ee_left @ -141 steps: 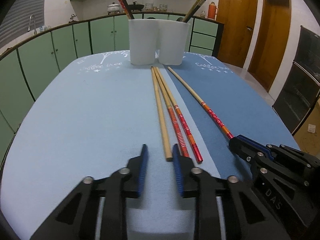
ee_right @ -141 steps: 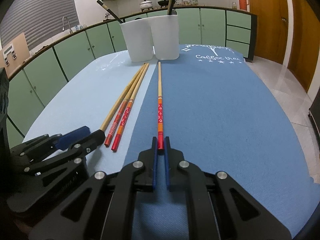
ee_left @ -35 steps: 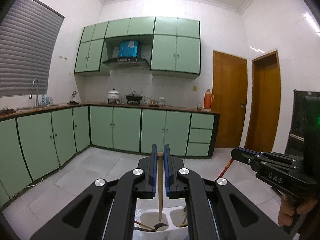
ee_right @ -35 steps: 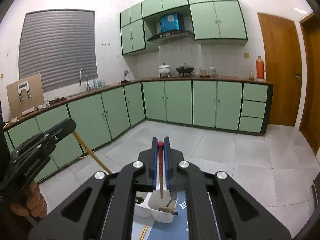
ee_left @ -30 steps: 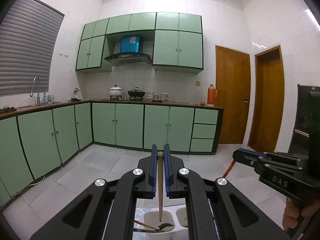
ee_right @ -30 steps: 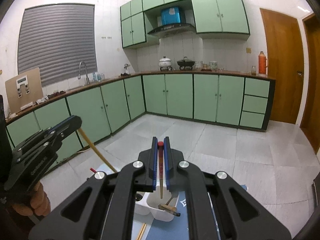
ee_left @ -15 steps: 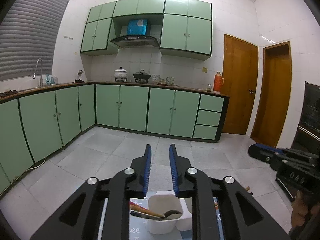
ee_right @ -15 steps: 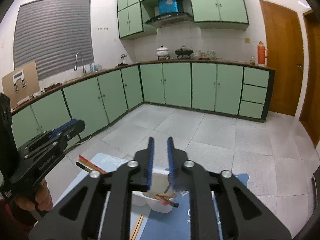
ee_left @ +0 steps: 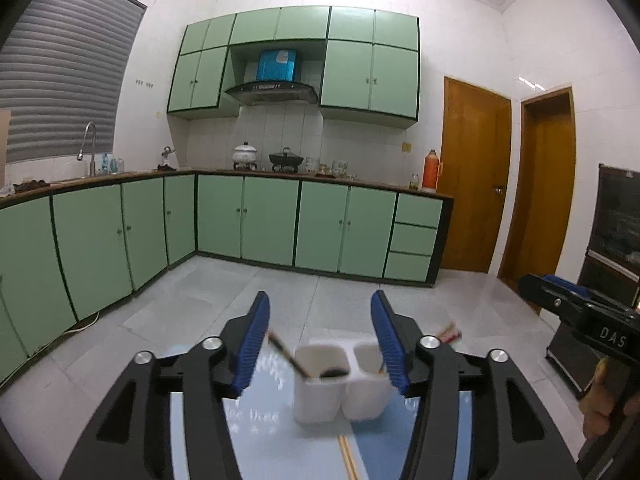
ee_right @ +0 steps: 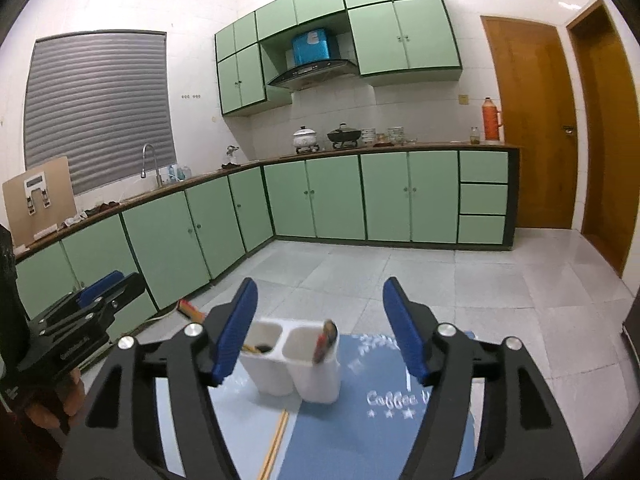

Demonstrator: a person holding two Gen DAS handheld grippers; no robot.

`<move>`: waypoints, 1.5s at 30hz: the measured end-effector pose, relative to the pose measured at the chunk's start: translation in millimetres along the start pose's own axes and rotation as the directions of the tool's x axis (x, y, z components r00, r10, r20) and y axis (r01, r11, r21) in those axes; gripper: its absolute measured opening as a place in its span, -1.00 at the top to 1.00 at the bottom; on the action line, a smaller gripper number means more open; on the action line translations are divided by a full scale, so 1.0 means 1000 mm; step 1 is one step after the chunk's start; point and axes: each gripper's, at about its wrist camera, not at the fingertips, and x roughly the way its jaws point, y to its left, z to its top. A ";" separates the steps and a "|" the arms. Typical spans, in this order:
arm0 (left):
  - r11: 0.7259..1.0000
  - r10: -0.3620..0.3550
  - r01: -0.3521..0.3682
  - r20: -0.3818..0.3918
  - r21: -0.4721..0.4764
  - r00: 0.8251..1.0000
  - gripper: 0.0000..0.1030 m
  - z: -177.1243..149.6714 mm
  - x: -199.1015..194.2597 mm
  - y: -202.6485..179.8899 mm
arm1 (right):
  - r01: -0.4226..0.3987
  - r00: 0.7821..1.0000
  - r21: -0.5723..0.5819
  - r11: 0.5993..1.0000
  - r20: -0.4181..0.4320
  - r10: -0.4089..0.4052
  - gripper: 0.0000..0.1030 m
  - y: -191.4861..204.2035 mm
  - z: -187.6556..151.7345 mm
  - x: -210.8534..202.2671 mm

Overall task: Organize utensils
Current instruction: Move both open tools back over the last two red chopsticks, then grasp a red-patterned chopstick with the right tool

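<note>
A white two-cup utensil holder (ee_left: 340, 384) stands on the blue table mat (ee_left: 272, 440), with chopsticks leaning out of both cups. It also shows in the right wrist view (ee_right: 294, 360), with a red chopstick (ee_right: 325, 340) in its right cup. My left gripper (ee_left: 320, 344) is wide open and empty, above and behind the holder. My right gripper (ee_right: 318, 328) is wide open and empty, also above the holder. Chopstick tips (ee_left: 347, 456) lie on the mat in front of the holder; they also show in the right wrist view (ee_right: 274, 444).
The right gripper (ee_left: 580, 312) appears at the right edge of the left wrist view; the left gripper (ee_right: 80, 312) appears at the left edge of the right wrist view. Green kitchen cabinets (ee_left: 248, 224) and a tiled floor (ee_right: 440, 280) lie beyond the table.
Both grippers held a chopstick over the holder a second ago, then opened; the chopsticks dropped into the cups. Both grippers have since opened wider and pulled back slightly.
</note>
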 end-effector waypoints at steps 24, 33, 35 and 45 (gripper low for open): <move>0.999 0.049 -0.054 -0.349 -0.005 0.936 -0.48 -0.154 -0.019 0.022 | 0.075 0.967 0.011 0.997 -0.245 -0.070 -0.76 0.016 -0.153 -0.006; 0.998 0.063 -0.066 -0.421 0.006 0.905 -0.59 -0.194 -0.015 0.022 | 0.065 0.945 0.015 0.998 -0.322 -0.057 -0.78 0.023 -0.191 -0.001; 0.997 0.069 -0.071 -0.435 0.011 0.898 -0.61 -0.202 -0.016 0.023 | 0.062 0.939 0.014 0.998 -0.339 -0.054 -0.78 0.025 -0.199 0.000; 0.996 0.075 -0.091 -0.460 -0.013 0.885 -0.64 -0.214 -0.022 0.033 | 0.026 0.927 0.003 1.000 -0.374 -0.023 -0.77 0.051 -0.228 -0.006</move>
